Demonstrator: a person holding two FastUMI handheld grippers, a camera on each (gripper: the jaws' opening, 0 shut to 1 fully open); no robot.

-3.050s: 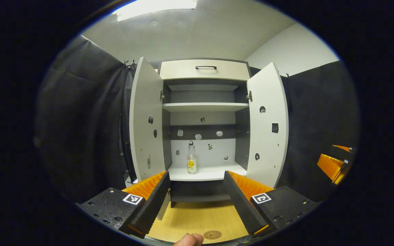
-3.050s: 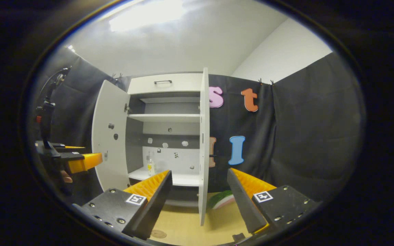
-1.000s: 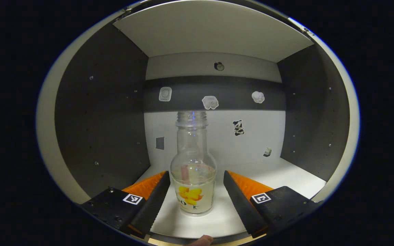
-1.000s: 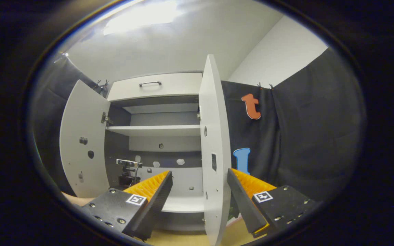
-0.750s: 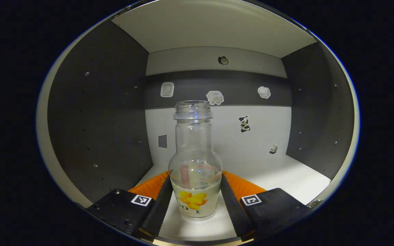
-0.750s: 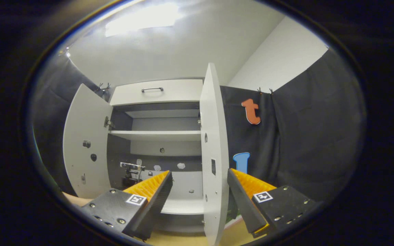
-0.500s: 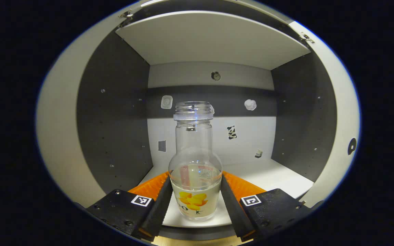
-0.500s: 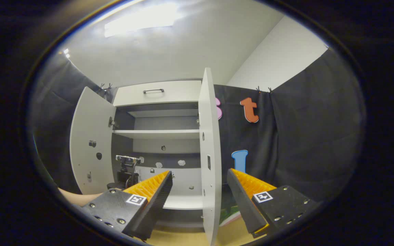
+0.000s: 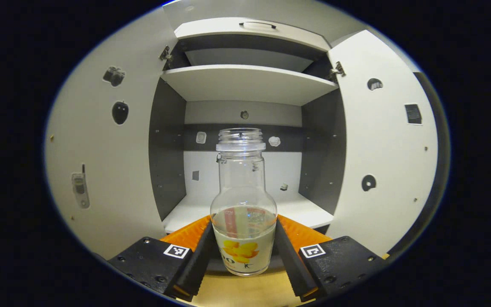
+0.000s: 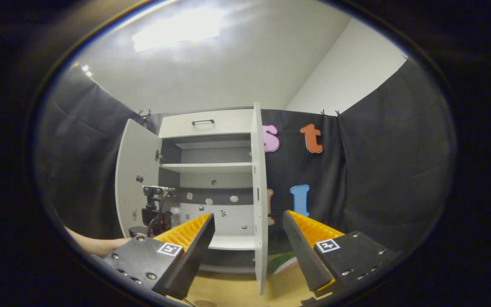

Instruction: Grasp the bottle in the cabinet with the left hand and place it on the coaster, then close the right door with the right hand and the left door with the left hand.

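A clear uncapped bottle [image 9: 243,238] with a yellow flower label and some pale liquid stands upright between my left gripper's [image 9: 243,226] fingers, which are shut on its lower body. It hangs in front of the open cabinet [image 9: 245,85], over the wooden table edge. The left door [image 9: 100,170] and right door [image 9: 382,162] both stand wide open. In the right gripper view, my right gripper [image 10: 249,251] is open and empty, with the right door [image 10: 260,192] edge-on just beyond it. Farther left there, the left gripper [image 10: 156,213] holds the bottle [image 10: 176,213].
The cabinet has a lower shelf [image 9: 301,211], an upper shelf [image 9: 249,81] and a drawer with a handle [image 9: 258,25] on top. A green and pink object [image 10: 284,261] lies on the wooden table behind the right door. A person's forearm [image 10: 96,245] reaches in from the left.
My left gripper reached into the cabinet, shut on the bottle and drew it back out past the shelf edge. My right gripper pulled back a little from the right door, still open.
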